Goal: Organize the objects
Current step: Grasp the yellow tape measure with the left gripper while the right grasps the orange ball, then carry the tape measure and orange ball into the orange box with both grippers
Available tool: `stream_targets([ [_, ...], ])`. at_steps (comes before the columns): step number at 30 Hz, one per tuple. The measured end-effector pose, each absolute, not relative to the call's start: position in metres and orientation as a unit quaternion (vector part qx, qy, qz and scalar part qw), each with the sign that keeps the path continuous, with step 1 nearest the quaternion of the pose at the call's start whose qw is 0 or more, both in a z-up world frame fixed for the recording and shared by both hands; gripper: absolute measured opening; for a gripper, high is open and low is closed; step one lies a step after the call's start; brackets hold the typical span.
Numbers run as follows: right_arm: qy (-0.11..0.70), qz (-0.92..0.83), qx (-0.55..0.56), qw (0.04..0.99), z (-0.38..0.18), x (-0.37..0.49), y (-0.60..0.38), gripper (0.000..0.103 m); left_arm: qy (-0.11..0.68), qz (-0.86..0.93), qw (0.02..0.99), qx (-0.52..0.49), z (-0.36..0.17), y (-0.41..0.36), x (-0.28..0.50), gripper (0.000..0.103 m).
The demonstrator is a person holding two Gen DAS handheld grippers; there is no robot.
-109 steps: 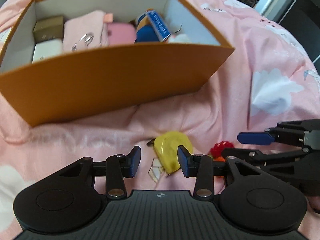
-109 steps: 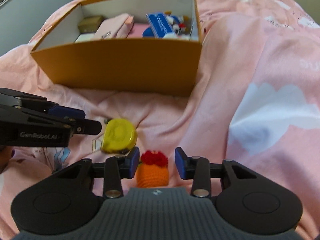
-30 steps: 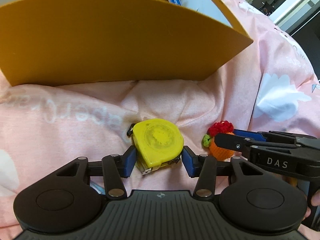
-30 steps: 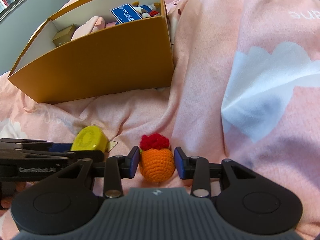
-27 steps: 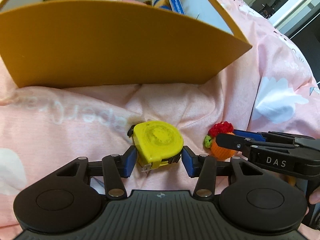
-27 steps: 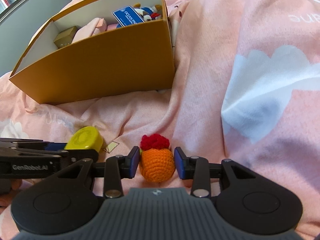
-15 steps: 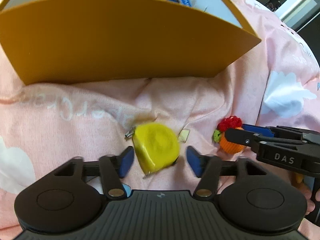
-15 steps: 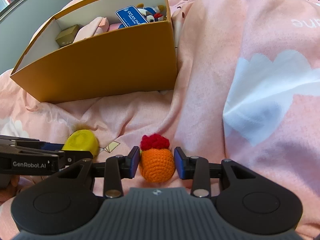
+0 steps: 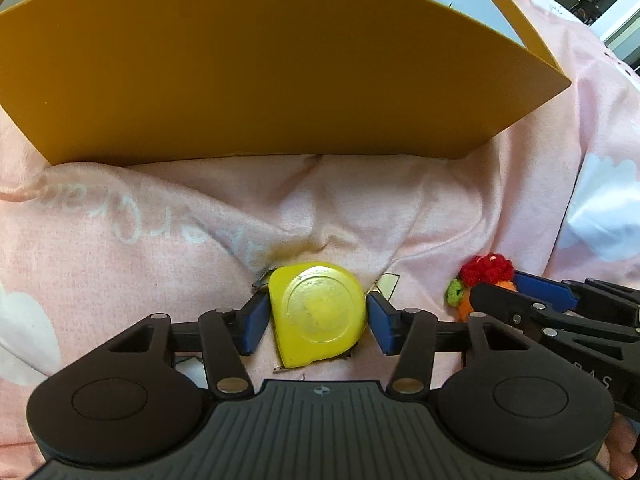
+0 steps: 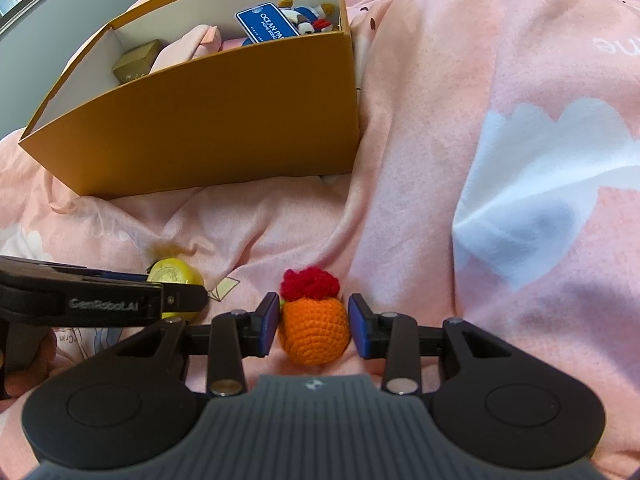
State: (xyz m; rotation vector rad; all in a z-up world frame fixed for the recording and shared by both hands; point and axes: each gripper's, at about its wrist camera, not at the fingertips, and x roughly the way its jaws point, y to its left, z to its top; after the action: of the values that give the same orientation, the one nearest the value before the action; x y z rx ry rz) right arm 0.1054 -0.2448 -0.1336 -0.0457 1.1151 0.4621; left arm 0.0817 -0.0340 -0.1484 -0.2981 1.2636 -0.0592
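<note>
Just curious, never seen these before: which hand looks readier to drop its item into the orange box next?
Probably the right. Its tongs already pinch the orange crocheted ball, while the left tongs have just been closing around the yellow tape measure.

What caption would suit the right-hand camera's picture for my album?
Right gripper clasping an orange crochet fruit on a pink bedspread, orange box of keepsakes waiting behind.

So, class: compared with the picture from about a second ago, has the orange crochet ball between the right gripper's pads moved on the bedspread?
No. In the right wrist view the crochet ball sits in the same fold, equally far from the orange box.
</note>
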Motion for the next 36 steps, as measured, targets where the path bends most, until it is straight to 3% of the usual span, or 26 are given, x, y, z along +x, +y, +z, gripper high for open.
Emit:
stream_targets([
  [13, 0.488, 0.263, -0.018, 0.832, -0.101, 0.102, -0.241, 0.039, 0.533, -0.107, 0.817, -0.192, -0.1, -0.01, 0.077, 0.06],
  [25, 0.371, 0.331, -0.11, 0.861, -0.022, 0.124, -0.223, 0.039, 0.464, -0.145, 0.846, -0.219, -0.03, 0.013, 0.109, 0.06],
  [36, 0.326, 0.344, -0.173, 0.863, -0.014, 0.186, -0.182, 0.039, 0.459, -0.113, 0.855, -0.214, -0.032, 0.035, 0.167, 0.06],
])
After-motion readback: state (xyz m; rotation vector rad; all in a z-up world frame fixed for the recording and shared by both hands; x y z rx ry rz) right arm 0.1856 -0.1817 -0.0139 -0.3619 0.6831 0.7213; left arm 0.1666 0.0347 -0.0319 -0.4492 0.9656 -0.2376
